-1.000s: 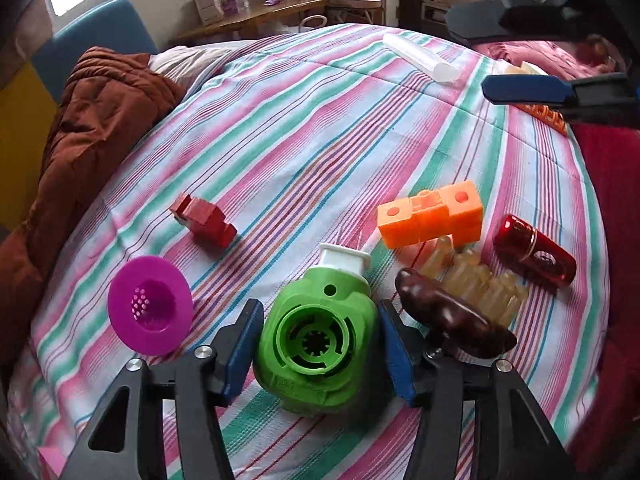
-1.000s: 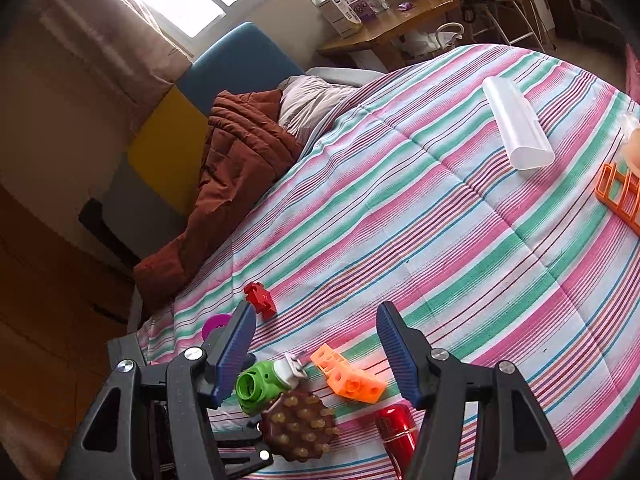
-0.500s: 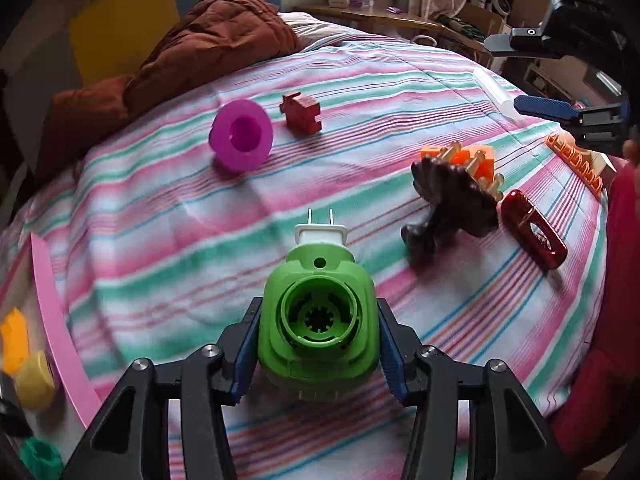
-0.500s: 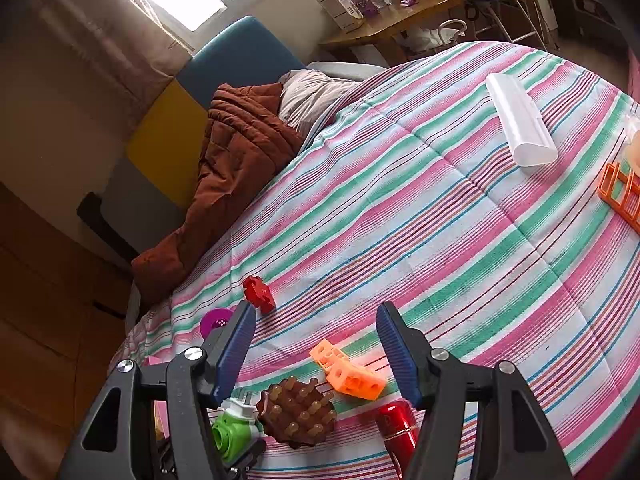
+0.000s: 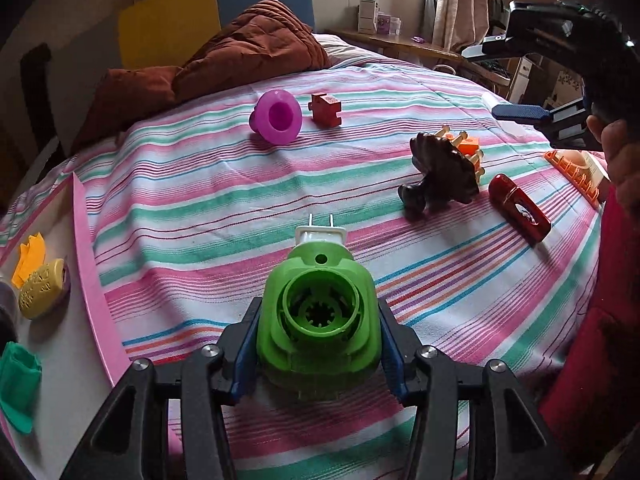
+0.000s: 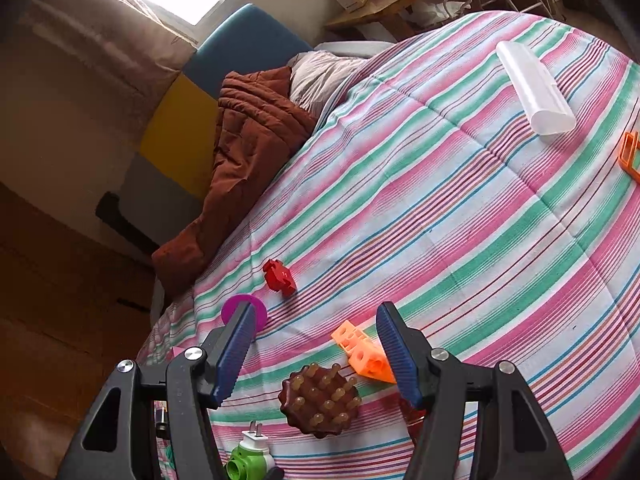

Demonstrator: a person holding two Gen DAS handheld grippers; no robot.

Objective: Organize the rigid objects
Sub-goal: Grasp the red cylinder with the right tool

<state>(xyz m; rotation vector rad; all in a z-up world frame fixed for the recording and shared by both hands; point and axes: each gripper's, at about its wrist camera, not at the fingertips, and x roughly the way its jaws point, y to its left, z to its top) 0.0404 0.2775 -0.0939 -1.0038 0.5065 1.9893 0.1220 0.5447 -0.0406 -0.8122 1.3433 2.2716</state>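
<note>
My left gripper (image 5: 318, 344) is shut on a green plug-in device (image 5: 318, 320) with a white two-pin plug, held above the striped bedspread (image 5: 200, 208). The same green plug-in device (image 6: 244, 462) shows at the bottom of the right wrist view. My right gripper (image 6: 316, 352) hangs open over the bed with nothing between its fingers. Under it lie a brown massage brush (image 6: 320, 400) and an orange block (image 6: 362, 350). On the spread also rest a purple funnel (image 5: 276, 116), a red puzzle piece (image 5: 326, 109), the brown brush (image 5: 440, 168) and a dark red clip (image 5: 519, 208).
A pink-edged tray (image 5: 86, 248) at the left holds a yellow piece (image 5: 42, 288), an orange piece (image 5: 28, 254) and a green piece (image 5: 16, 380). A brown quilt (image 5: 248, 56) lies at the head of the bed. A white tube (image 6: 534, 88) and orange rack (image 6: 630, 156) sit far right.
My left gripper closed on the green device, lifted it and swung left, so the tray has come into view. The right gripper has stayed put.
</note>
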